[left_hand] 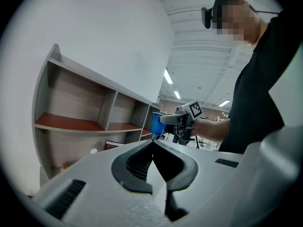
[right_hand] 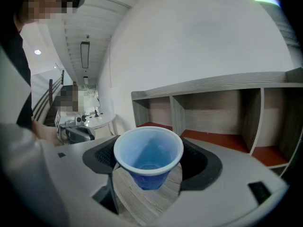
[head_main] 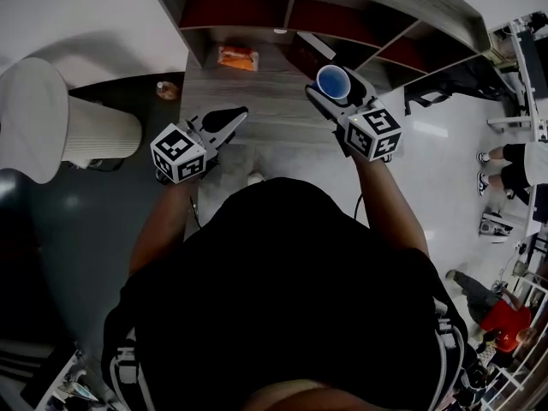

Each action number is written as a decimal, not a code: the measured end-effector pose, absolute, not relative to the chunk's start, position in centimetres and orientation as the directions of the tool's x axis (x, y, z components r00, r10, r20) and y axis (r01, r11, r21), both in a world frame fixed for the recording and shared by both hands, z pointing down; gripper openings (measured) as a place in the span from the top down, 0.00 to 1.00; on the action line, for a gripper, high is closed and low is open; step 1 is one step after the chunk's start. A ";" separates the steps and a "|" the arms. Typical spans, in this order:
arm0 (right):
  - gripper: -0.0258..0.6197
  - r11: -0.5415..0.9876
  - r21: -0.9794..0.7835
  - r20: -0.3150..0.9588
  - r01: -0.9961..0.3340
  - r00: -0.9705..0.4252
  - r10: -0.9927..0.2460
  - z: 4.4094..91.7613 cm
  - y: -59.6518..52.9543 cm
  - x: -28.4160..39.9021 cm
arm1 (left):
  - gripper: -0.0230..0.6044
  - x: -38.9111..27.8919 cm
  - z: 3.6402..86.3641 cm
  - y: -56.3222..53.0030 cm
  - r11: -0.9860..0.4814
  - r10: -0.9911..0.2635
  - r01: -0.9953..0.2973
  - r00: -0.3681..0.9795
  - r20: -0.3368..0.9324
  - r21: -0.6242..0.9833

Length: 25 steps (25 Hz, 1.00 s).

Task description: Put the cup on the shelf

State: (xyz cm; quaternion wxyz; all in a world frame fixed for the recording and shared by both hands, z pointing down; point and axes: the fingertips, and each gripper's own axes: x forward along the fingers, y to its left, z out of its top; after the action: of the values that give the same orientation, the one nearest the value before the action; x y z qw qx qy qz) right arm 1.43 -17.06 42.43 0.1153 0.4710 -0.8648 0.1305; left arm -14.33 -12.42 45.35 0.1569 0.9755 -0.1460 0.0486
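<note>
A blue plastic cup point(head_main: 332, 81) stands upright with its mouth up between the jaws of my right gripper point(head_main: 337, 94), which is shut on it. In the right gripper view the cup point(right_hand: 148, 154) fills the gap between the jaws and is empty inside. It hangs over the grey wooden counter point(head_main: 274, 101) in front of the shelf point(head_main: 282, 7), whose compartments have red-brown floors. My left gripper point(head_main: 233, 115) is held to the left of the cup, jaws closed tip to tip on nothing. From the left gripper view the cup point(left_hand: 156, 123) shows in the right gripper, beside the shelf point(left_hand: 75, 122).
An orange packet point(head_main: 237, 57) lies on the counter under the shelf, left of the cup. A small brownish object point(head_main: 168, 89) sits at the counter's left edge. A white ribbed cylinder point(head_main: 94, 131) stands on the floor at the left. People stand at the far right.
</note>
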 end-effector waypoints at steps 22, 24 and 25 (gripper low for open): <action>0.37 0.482 -0.129 0.303 -0.866 -0.498 -0.813 42.0 -17.7 0.6 | 0.94 -15.9 45.4 -13.1 -0.912 -0.247 -0.278 0.959 0.135 0.302; 0.37 0.484 -0.135 0.297 -0.865 -0.501 -0.813 42.0 -17.7 0.7 | 0.94 -15.8 45.6 -13.0 -0.910 -0.252 -0.283 0.958 0.138 0.302; 0.37 0.484 -0.137 0.295 -0.864 -0.502 -0.813 42.0 -17.8 0.8 | 0.94 -15.8 45.6 -13.0 -0.910 -0.253 -0.284 0.957 0.139 0.302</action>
State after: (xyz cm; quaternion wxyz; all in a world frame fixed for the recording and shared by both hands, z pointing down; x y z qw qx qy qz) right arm 0.83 -17.77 42.02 0.0955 0.4897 -0.8561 0.1346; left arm -15.78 -12.96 45.62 0.1616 0.9760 -0.1376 0.0485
